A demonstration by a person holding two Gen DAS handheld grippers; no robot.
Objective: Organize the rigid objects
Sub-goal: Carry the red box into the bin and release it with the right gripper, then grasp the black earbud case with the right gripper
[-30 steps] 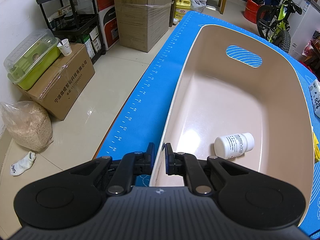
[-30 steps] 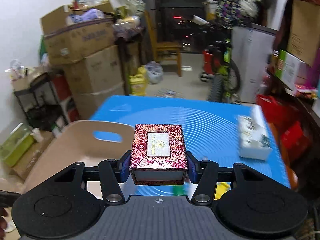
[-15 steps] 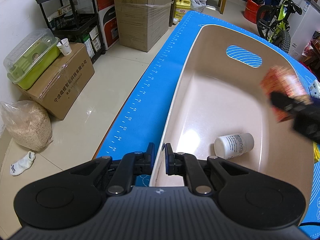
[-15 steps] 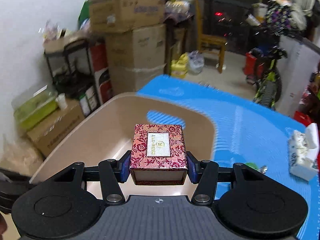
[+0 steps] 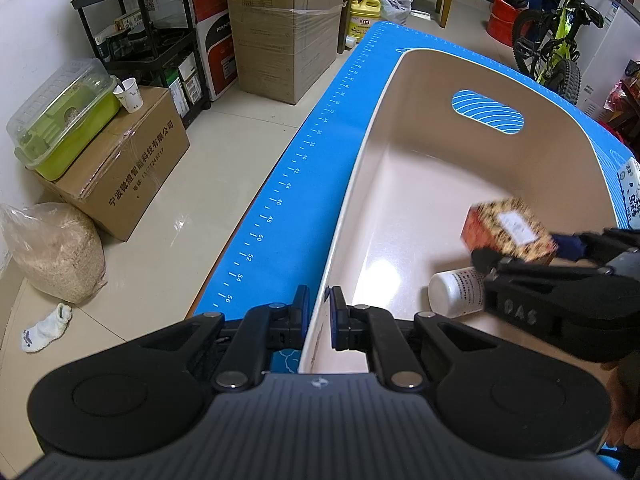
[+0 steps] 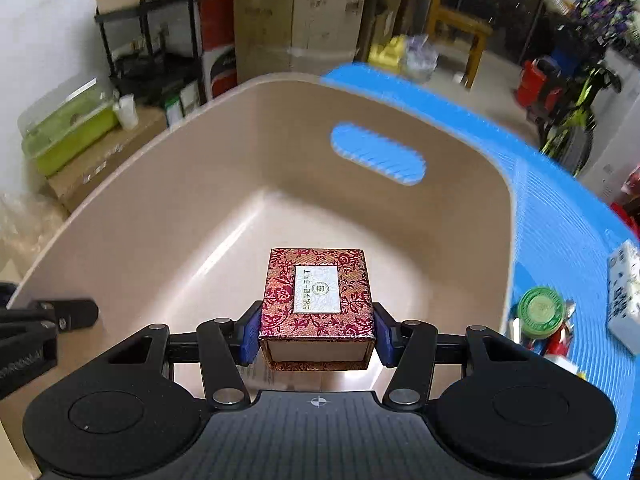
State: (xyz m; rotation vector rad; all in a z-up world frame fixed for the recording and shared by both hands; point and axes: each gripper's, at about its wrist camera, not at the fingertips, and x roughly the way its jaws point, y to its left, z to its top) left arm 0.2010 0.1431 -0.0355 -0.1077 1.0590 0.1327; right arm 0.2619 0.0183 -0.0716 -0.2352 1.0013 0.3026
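Right tongs [image 6: 318,330] pinching a floral box [image 6: 317,308] by its two sides, held level over the floor of a beige bin [image 6: 168,200]. Left tongs [image 5: 318,312] pressed onto the bin's near wall, one pad outside, one inside, steadying it.

Best done slowly from here, by the look of it: lower until the box base meets the bin floor, keep it flat, place it toward open floor and away from the white bottle [image 5: 456,290] lying on its side just below and beside the box in the left view. Spread the pads only after contact, then lift straight up so neither pad drags a side. Keep the left grip on the wall until the release is finished. Main risk, judged from the pictures: setting a corner on the bottle and leaving the box tilted.

Underneath, a blue mat [image 5: 304,168] with ruler marks along its edge, covering the table. To the right of the bin, a green tin [image 6: 541,312] and a tissue pack [image 6: 624,300], still outside. Beyond, a cluttered storeroom: cartons [image 5: 280,28], black rack [image 5: 132,36], green crate [image 5: 64,120], grain sack [image 5: 52,252], a sock [image 5: 44,326], a bike [image 5: 560,40].
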